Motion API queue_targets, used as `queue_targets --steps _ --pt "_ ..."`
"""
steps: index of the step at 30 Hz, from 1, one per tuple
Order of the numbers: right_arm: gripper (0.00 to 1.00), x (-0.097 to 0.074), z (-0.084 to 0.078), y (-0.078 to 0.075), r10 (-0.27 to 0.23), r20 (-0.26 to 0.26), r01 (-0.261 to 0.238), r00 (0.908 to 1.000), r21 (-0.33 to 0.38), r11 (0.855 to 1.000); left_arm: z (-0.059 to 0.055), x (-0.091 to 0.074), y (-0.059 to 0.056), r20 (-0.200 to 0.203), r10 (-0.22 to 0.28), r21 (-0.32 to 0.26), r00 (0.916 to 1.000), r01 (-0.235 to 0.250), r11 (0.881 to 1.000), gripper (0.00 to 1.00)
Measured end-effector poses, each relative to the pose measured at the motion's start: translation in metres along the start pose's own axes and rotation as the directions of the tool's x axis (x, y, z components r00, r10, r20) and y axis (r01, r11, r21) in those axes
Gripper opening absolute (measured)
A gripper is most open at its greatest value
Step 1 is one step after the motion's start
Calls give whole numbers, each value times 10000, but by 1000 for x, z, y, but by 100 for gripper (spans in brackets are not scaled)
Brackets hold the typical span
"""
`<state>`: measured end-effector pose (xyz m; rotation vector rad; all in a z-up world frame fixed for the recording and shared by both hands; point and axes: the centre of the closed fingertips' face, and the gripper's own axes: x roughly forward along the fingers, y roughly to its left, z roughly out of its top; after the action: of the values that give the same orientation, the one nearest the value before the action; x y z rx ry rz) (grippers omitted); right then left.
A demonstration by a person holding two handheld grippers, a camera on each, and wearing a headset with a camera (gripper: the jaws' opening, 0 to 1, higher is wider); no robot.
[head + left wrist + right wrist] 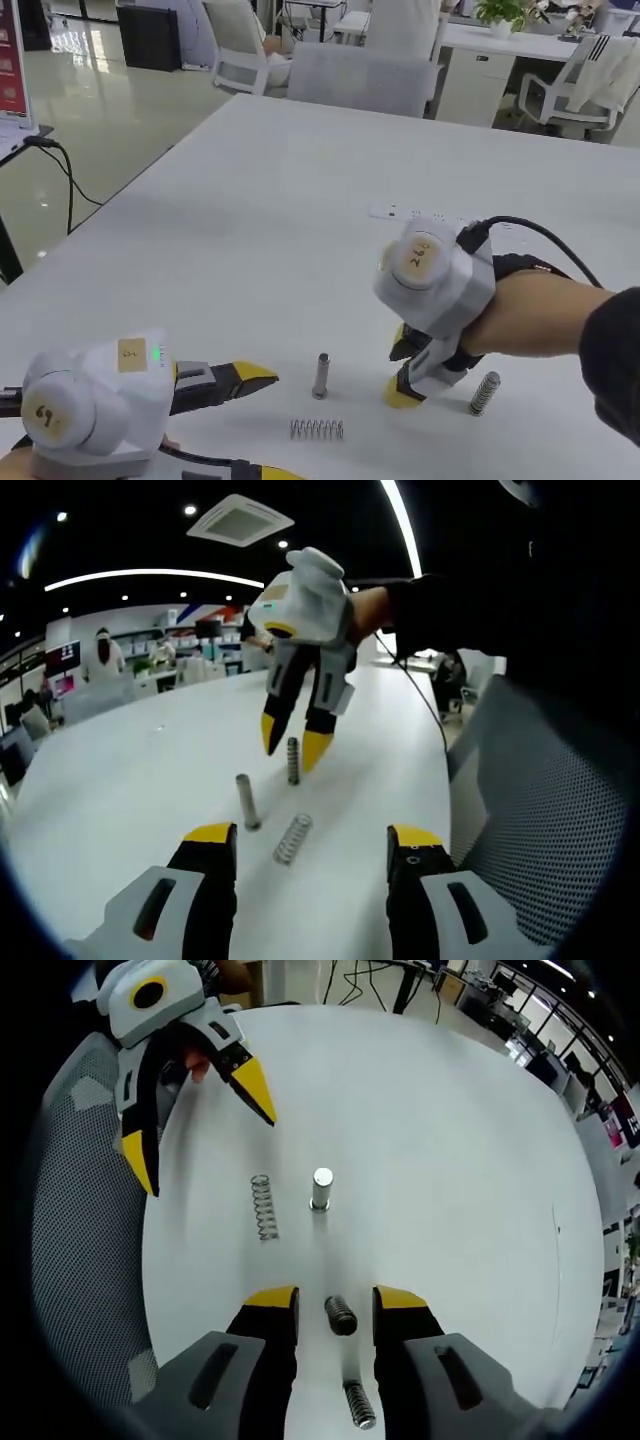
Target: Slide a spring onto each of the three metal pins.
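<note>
Currently on the white worktop (250, 200), by count:

Pins, uncovered: one. The bare pin (321, 375) stands upright toward the near edge, between the two tools and touching neither.

Springs: three.
- One loose spring (316, 430) lies on its side just nearer than the bare pin, apart from it.
- The first standing spring (340, 1315) is upright between the jaw tips of the right tool, with a gap showing on either side. The pin inside it cannot be made out.
- The second standing spring (484, 393) is upright with a slight tilt, to the right of the first and just beside the person's right hand. Its pin cannot be made out either.

Tools: two.
- The left hand-held gripper (311, 833) is at the near left. It is spread wide and holds nothing, and its yellow tips point toward the bare pin and the loose spring.
- The right hand-held gripper (335, 1298) is to the right of the bare pin and points down at the worktop. Its jaws are partly spread around the first standing spring without pinching it. A black cable (545, 237) runs from its body.

Other: one white power strip (420, 214) lies flat farther back, well apart from the parts. Office chairs (355, 78) stand at the far edge.
</note>
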<state>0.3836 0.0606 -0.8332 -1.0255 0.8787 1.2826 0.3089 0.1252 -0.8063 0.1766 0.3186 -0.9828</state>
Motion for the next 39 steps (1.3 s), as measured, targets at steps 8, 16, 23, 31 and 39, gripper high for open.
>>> queue_targets --steps 8,16,23,31,39 --pt "26 2 12 11 232 101 -229 9997 -243 9994 -2 1 1 -46 4 -32 10000 -4 10000 55" --pt "26 6 23 24 430 135 -421 9990 -582 9974 -2 1 2 -59 -9 -16 10000 9 10000 55" --pt "24 13 31 39 732 89 -722 9973 -853 9937 -2 1 2 -46 12 0 10000 -12 10000 55" --pt "19 23 36 50 1025 49 -1015 9947 -1015 9897 -4 -1 1 -52 28 4 10000 -28 10000 55" --pt "15 34 33 54 1169 -98 -1173 9931 -1040 9876 -5 -2 2 -52 57 20 10000 -57 10000 54"
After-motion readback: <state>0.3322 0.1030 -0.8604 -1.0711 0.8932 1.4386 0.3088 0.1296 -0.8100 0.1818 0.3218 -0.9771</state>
